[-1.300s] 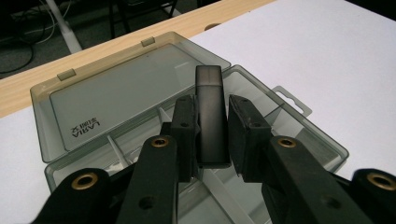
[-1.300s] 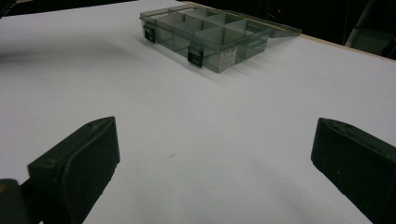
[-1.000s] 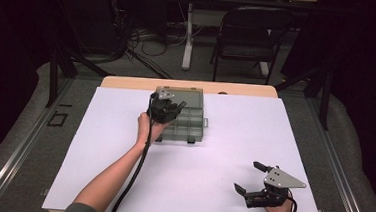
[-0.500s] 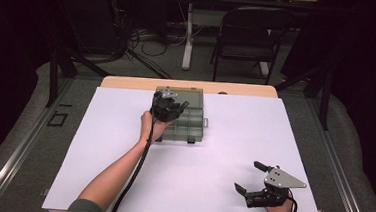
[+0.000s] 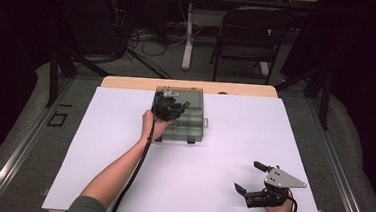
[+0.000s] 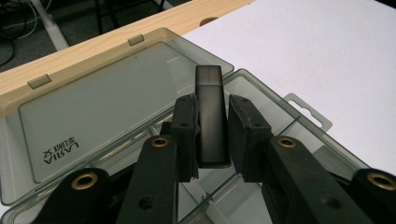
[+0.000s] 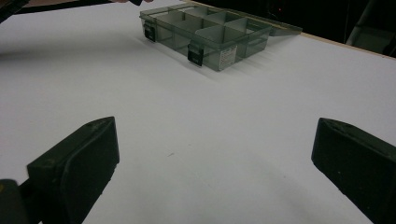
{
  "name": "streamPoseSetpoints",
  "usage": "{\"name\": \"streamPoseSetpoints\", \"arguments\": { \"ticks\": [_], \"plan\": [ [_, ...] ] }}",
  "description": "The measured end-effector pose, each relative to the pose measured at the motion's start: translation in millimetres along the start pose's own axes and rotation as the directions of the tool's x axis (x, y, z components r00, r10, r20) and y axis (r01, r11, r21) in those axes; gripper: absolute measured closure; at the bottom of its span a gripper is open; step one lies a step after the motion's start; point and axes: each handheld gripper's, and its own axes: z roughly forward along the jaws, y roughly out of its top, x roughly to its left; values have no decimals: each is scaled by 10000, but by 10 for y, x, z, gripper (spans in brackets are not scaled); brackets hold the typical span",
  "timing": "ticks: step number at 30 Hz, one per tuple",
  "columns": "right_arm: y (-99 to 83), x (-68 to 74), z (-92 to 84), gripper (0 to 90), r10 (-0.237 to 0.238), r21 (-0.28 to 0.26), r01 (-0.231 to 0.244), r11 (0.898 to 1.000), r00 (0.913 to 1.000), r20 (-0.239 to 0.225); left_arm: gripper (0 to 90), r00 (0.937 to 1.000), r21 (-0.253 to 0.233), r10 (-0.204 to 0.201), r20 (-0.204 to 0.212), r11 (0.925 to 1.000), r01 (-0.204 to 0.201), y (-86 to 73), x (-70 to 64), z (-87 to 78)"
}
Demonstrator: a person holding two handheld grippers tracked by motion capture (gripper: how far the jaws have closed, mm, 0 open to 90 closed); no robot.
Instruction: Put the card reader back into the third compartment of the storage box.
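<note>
High view: overhead from the near side, facing forward over the tabletop (image 5: pixel 213 153). Left tool view: close above the compartment box (image 6: pixel 116 98). Right tool view: low, farther off, sharing that box.

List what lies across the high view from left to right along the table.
Left gripper shut on a small black stick over the open compartment box → bare white table cover → right gripper, jaws wide apart, resting near the table's near right corner.
</note>
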Motion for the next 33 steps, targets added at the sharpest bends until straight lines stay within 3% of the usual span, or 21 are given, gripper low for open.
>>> {"name": "streamPoseSetpoints", "arguments": {
  "ticks": [17, 33],
  "plan": [
    [5, 1, -9, 0, 49, -30, -49, 10000, 10000, 34, 731, 9997, 337, -231, -96, 9992, 234, -36, 15, 74],
    [4, -3, -7, 0, 2, 18, -2, 10000, 10000, 43, 730, 9994, 929, -195, -297, 9954, 222, -69, 3, 147]
  ]
}}
